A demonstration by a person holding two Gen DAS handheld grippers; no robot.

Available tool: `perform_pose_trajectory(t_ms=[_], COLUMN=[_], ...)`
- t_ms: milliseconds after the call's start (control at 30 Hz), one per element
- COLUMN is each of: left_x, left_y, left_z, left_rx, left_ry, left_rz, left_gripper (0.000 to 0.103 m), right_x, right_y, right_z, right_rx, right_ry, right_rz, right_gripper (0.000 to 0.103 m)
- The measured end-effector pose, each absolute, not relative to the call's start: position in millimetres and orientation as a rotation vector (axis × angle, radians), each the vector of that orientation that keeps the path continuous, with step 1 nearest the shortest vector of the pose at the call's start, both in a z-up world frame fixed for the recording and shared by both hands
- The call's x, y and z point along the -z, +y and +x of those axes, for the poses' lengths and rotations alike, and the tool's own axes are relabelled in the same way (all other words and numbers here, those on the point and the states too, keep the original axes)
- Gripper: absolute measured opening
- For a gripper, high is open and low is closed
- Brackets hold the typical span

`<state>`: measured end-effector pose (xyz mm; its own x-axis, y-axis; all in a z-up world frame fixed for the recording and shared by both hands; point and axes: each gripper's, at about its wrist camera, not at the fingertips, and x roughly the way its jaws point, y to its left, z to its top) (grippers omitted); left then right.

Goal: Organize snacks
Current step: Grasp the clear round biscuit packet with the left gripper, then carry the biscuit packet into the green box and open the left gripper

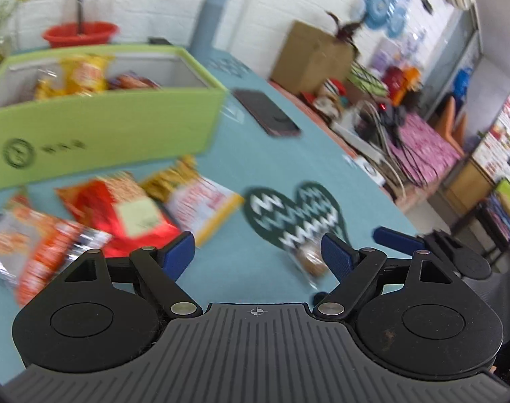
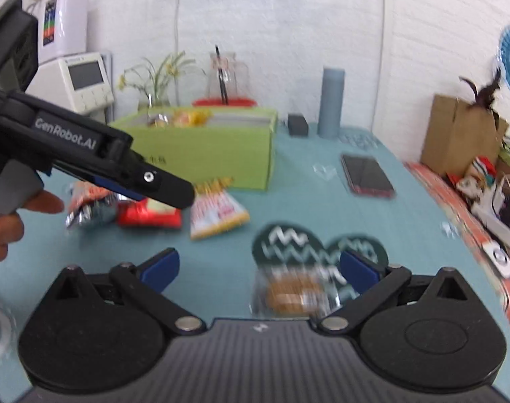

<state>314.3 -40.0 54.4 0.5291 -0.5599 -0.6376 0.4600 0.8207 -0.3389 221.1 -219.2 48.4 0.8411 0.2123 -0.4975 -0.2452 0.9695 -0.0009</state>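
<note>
We are holding both the left hand-held gripper (image 1: 255,252) and right hand-held gripper (image 2: 260,270) spread and empty over a clear-wrapped snack (image 2: 293,294) lying on the counter (image 1: 282,174), risking crushing it.

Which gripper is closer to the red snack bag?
Left. The left gripper hangs right over the red snack bag; the right gripper sits farther off, by the clear-wrapped snack.

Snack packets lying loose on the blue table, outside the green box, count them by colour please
Orange and silver packet: 1
Red packet: 1
Yellow and white packet: 1
Clear packet with brown snack: 1
Total: 4
</note>
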Motion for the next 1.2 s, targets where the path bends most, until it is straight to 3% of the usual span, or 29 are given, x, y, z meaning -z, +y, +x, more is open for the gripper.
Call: perform_pose_trajectory(t_ms=[167, 467, 500, 533, 633, 700, 900, 1200], left_x=[-50, -28, -23, -17, -14, -16, -69, -139], left_y=[-71, -111, -115, -118, -114, -109, -83, -42], left_z=[311, 334, 335, 335, 328, 327, 348, 454], left_rx=[0.613, 0.694, 0.709, 0.706, 0.708, 0.695, 0.661, 0.491], left_ry=[0.815, 0.899, 0.916, 0.938, 0.918, 0.929, 0.820, 0.664], left_rz=[-0.099, -0.036, -0.031, -0.017, -0.009, -0.026, -0.079, -0.065], left_gripper=[0.067, 0.065, 0.063, 0.053, 0.031, 0.029, 0.027, 0.028], right_x=[-43, -16, -16, -15, -15, -21, -68, -133], right_y=[-224, -254, -252, -249, -242, -240, -219, -172], right_z=[239, 262, 261, 260, 252, 250, 274, 408], right_rx=[-0.275, -0.269, -0.282, -0.298, -0.322, -0.338, -0.367, -0.457], right_ry=[0.531, 0.622, 0.621, 0.631, 0.628, 0.621, 0.497, 0.379], right_rz=[-0.118, 0.046, 0.038, 0.020, -0.019, -0.001, -0.085, -0.170], right_gripper=[0.101, 0.100, 0.097, 0.070, 0.067, 0.064, 0.065, 0.073])
